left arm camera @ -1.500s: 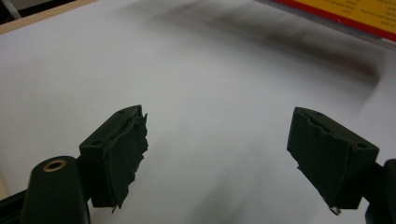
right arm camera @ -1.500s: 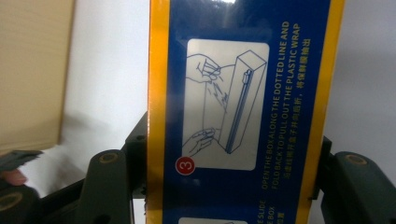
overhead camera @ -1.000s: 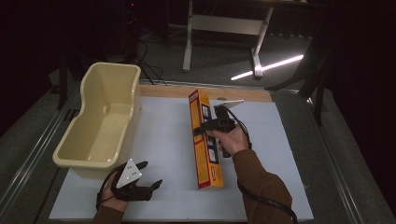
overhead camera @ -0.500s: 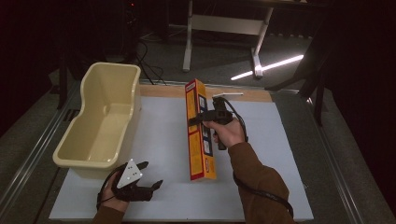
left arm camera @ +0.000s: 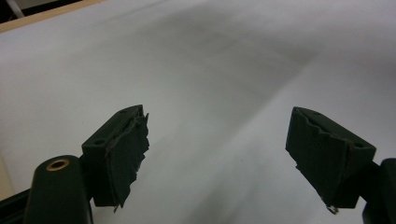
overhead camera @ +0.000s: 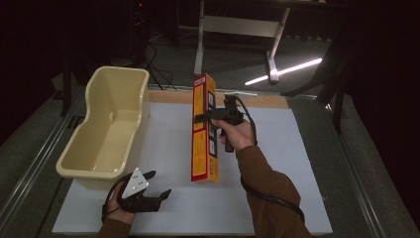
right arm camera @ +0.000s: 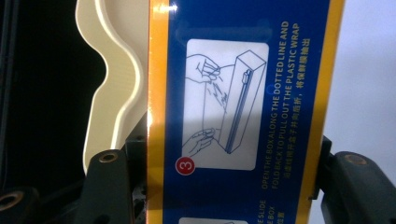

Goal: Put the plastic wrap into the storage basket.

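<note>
The right claw (overhead camera: 202, 118) is clamped on the long yellow-and-blue wrap box (overhead camera: 203, 131), gripping it across its narrow width a little above the middle. In the right gripper view the box (right arm camera: 243, 107) sits squarely between the two jaws, its printed panel facing the camera.

The box is off the bench (overhead camera: 297, 148), or at most resting on its near end; I can't tell whether that corner touches. Its long axis runs near to far, tilted, with the far end raised high and the near end low, close to the white surface.

What matters next is the tub (overhead camera: 106, 131). It lies to the left of the box, well apart from it, with its open top up and its own length also running near to far. So box and tub are roughly parallel already, and I'd judge a sideways carry to the left, with the box levelled, would bring it over the opening without much turning.

The left claw (overhead camera: 148, 191) rests on the near left of the bench just in front of the tub, jaws spread wide and empty. It is nearer the tub, but the right one has the box.
</note>
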Motion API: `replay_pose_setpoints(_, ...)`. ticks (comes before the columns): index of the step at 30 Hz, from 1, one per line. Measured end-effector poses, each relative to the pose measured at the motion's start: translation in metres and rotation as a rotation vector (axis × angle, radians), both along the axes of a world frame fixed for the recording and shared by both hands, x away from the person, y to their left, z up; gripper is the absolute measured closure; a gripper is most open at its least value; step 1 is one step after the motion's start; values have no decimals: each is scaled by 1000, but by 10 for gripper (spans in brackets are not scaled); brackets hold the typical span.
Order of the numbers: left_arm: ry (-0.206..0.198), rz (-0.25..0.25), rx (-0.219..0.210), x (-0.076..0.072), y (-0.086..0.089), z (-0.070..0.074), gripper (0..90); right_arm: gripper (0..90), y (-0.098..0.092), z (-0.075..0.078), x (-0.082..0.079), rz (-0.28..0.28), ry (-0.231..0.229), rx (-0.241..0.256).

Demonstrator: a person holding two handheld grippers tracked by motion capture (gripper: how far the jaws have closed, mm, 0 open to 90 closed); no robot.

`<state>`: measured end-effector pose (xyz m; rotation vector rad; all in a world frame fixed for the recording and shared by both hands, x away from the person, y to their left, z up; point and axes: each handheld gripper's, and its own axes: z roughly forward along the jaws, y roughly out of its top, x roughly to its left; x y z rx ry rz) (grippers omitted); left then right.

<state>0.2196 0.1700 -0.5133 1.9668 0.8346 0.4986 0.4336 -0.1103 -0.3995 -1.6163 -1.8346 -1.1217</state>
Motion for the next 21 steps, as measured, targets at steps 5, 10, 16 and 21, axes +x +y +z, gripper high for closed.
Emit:
replay_pose_setpoints(5, -2, -2, 0, 0, 0, 0, 207, 403, 4, 5, 2, 3, -3, 21)
replay_pose_setpoints(10, -3, -6, -3, 0, -1, 0, 207, 403, 10, 10, 5, 4, 0, 51)
replay_pose_setpoints(16, -2, -17, -4, -2, -3, 0, 207, 403, 21, 14, 9, 13, 3, 78)
replay_pose_setpoints(21, -4, -14, -12, -2, -3, 1, 207, 403, 27, 13, 13, 11, 15, 125)
